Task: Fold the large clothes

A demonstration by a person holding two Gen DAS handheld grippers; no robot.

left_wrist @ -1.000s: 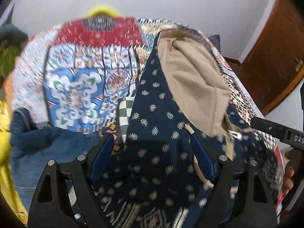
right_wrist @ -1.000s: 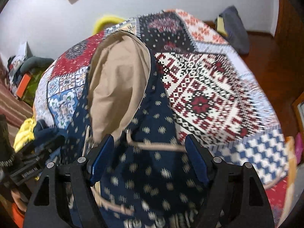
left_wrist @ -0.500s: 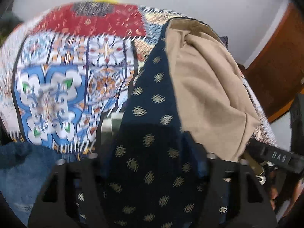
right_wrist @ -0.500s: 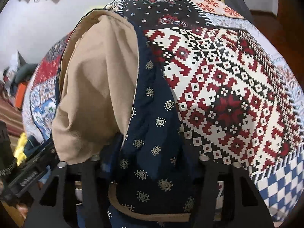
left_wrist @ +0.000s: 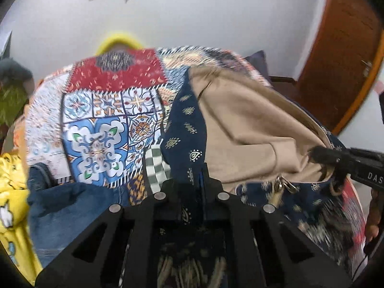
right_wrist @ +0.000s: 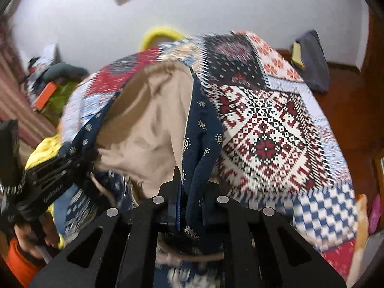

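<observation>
Nearest, the left gripper [left_wrist: 192,187] is pinched on the navy patterned edge of the large garment [left_wrist: 187,129]; its jaws are closing with the cloth between them. Likewise the right gripper [right_wrist: 189,192] clamps the opposite navy edge, fabric bunched between its pads. Held between the two, the garment hangs open above the bed, its beige lining [right_wrist: 148,124] facing the cameras, a metal clasp [left_wrist: 283,187] dangling at its lower hem. Just behind lies the patchwork bedspread [right_wrist: 264,132], which the far end of the garment rests on. Blue jeans [left_wrist: 67,206] lie at the bed's left edge. Farther back, a yellow hoop [right_wrist: 160,34] stands against the white wall [left_wrist: 216,12].
</observation>
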